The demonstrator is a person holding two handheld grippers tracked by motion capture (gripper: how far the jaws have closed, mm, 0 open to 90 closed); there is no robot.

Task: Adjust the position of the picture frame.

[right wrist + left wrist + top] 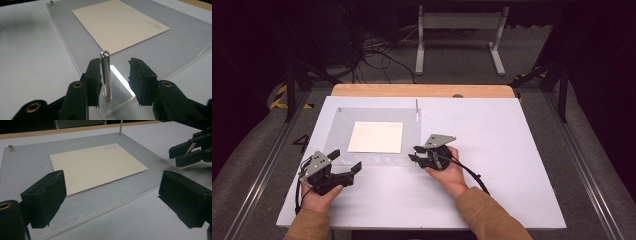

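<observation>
While a person's two hands are working at a white table (pixel 492 165), the right gripper (pixel 416 154) is sitting at the near right corner of a clear acrylic sheet (pixel 337 135), its jaws parted around a slim upright metal pin (pixel 106 75) that is standing in that corner. Seen from the right gripper view, the pin with its rounded head is rising between the two black pads: the left pad is lying right against it, though contact cannot be told for certain, while the right pad is standing clear with a gap, so the jaws are not clamping it. Farther along the sheet, a cream card (pixel 376 137) is lying flat on the middle of the acrylic, printed side up. A second pin (pixel 416 107) is standing at the far right corner of the sheet, and a small metal stud (pixel 10 148) is sitting at its far left corner. At the near left corner, the left gripper (pixel 348 161) is resting on the table with its jaws spread wide and nothing between them, its pads pointing toward the sheet's near edge. Beyond the table's wooden far edge (pixel 422 90), cables are trailing across a dark floor
</observation>
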